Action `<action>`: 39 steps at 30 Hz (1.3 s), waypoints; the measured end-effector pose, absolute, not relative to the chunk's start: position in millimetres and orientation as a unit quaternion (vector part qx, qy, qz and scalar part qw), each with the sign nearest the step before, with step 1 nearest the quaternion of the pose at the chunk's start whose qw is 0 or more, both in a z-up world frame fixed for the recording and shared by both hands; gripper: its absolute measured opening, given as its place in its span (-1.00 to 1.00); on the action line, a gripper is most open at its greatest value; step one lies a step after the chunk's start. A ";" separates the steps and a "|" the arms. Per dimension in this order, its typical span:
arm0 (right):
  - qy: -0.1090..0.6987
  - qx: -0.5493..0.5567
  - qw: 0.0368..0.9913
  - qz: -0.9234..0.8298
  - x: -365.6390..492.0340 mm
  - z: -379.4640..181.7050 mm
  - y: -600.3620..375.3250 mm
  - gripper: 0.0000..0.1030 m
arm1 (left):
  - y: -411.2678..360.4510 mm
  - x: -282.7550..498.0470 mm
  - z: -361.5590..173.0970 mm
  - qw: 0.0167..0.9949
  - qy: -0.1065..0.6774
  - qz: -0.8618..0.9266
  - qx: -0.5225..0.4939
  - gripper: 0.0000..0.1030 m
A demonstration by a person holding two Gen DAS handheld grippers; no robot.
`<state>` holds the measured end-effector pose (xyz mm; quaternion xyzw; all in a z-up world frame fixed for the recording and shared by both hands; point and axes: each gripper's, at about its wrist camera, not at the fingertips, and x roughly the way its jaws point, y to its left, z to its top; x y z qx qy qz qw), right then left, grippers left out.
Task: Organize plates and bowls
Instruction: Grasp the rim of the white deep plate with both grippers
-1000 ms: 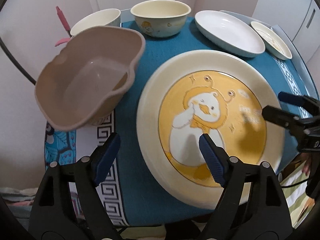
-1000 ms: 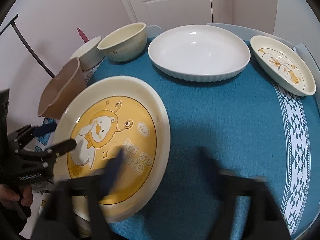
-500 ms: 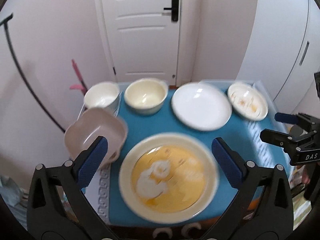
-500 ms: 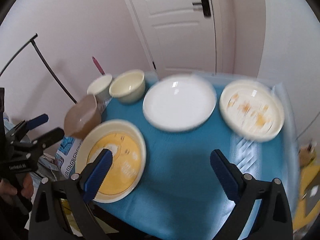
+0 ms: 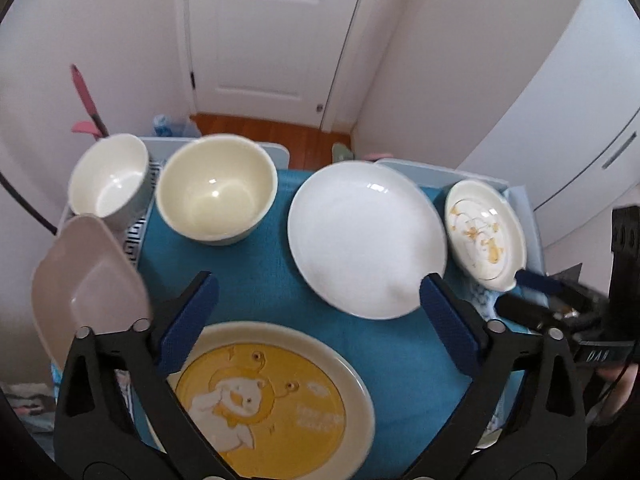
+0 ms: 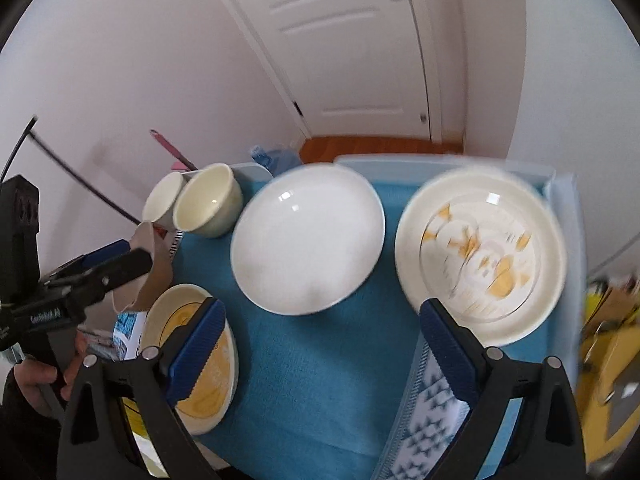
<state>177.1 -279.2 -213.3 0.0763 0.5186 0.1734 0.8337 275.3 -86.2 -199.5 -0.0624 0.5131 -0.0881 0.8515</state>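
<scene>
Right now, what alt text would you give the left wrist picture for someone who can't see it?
The open left gripper hangs over a blue-clothed table, above a large yellow cartoon plate. Beyond lie a plain white plate, a small patterned plate, a cream bowl, a white bowl and a beige bowl at left.

Soft, even daylight is filling both views. Fisheye bending is curving the door [image 5: 276,32] edges. Motion blur is smearing the patterned plate [image 6: 480,252] in the right wrist view.

"DAS" on right claw [image 5: 532,296] body, plate [image 5: 276,396] lettering unreadable
</scene>
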 end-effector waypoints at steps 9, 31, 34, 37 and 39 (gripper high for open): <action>0.554 0.180 0.804 0.122 196.5 -281.7 -276.7 0.17 | -90.4 326.3 -262.7 0.813 0.572 -0.094 -0.052 0.26; 0.512 0.256 0.820 0.020 222.9 -312.4 -275.4 -0.68 | -85.3 358.9 -304.8 0.810 0.575 -0.093 -0.076 -0.76; 0.512 0.259 0.819 0.015 226.1 -313.8 -276.5 -0.75 | -87.5 357.6 -304.4 0.814 0.570 -0.092 -0.067 -0.76; 0.513 0.257 0.819 0.019 226.8 -315.5 -278.5 -0.74 | -89.8 355.6 -301.7 0.817 0.567 -0.092 -0.057 -0.76; 0.517 0.240 0.821 0.022 228.2 -313.0 -277.0 -0.74 | -90.7 354.8 -300.4 0.818 0.565 -0.093 -0.055 -0.75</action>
